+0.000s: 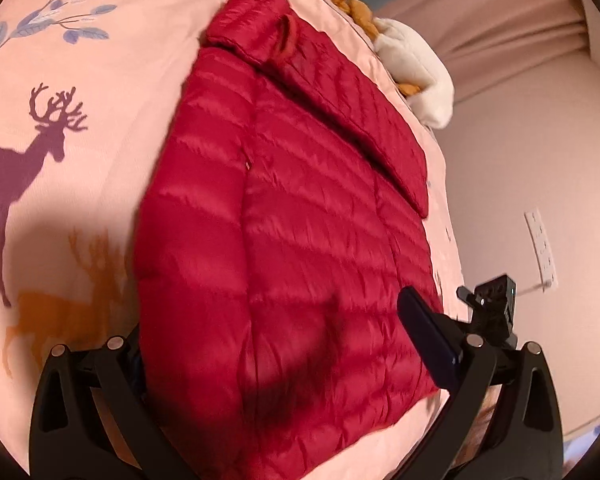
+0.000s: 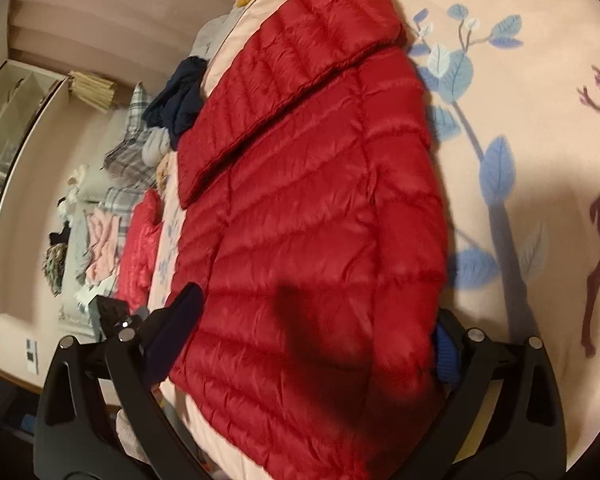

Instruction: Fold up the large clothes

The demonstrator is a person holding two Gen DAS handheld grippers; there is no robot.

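Pink bedsheet (image 1: 112,92), printed with deer and blue leaves, served as the work surface.

Left gripper (image 1: 276,344): fingers spread wide, one either side of the red down jacket (image 1: 284,220), its left finger partly hidden behind the jacket's edge; nothing pinched.

Right gripper (image 2: 312,340): likewise spread wide, straddling the jacket's (image 2: 312,200) lower part; blue-padded finger (image 2: 446,350) at the jacket's side edge, dark finger (image 2: 172,332) at the opposite edge.

Jacket: lay flat on the sheet (image 2: 540,160), quilted, one sleeve folded across the body.

Beyond: white and orange plush toy (image 1: 416,68) beside the bed edge; heap of mixed clothes (image 2: 140,152) alongside the bed, including a second red padded garment (image 2: 140,248); white shelf unit (image 2: 16,120) against the wall.
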